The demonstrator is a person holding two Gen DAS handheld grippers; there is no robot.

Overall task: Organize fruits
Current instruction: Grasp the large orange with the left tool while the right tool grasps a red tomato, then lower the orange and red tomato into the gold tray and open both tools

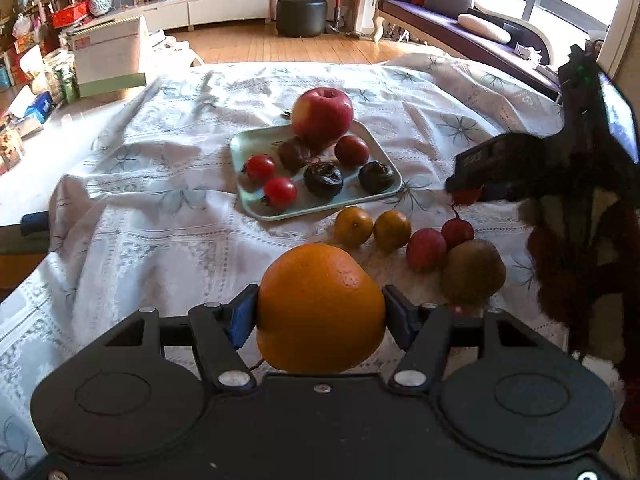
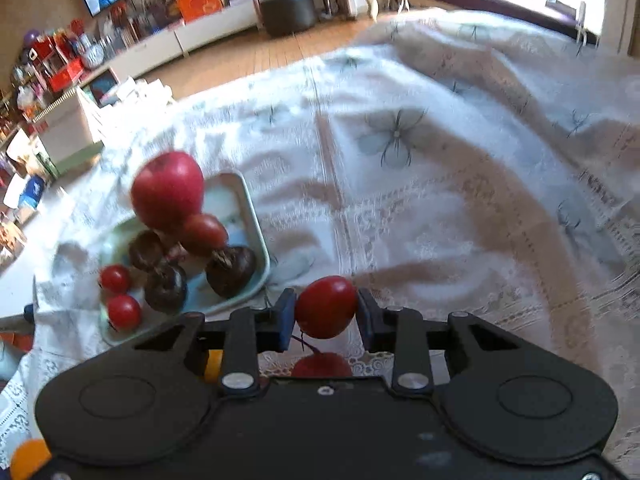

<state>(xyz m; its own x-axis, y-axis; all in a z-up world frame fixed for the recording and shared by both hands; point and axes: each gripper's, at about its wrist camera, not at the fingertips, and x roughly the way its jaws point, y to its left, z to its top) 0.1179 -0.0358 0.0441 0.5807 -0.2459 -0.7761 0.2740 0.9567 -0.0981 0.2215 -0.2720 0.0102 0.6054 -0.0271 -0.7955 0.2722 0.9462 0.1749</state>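
Note:
My left gripper [image 1: 320,312] is shut on a large orange [image 1: 320,312], held above the cloth in front of a pale green tray [image 1: 256,208]. The tray holds a big red apple [image 1: 322,118], small red tomatoes [image 1: 280,192] and dark wrinkled fruits [image 1: 323,179]. My right gripper [image 2: 326,312] is shut on a small red tomato [image 2: 326,312], to the right of the tray [image 2: 256,216]; it also shows in the left wrist view [image 1: 464,196]. Two small oranges [image 1: 372,226], small red fruits [image 1: 426,249] and a kiwi [image 1: 474,272] lie on the cloth.
A white flowered cloth [image 1: 160,208] covers the table, with folds. A white box [image 1: 108,56] stands at the far left edge. A black stool [image 1: 302,16] and a sofa [image 1: 460,20] stand beyond. Another red fruit [image 2: 322,364] lies under the right gripper.

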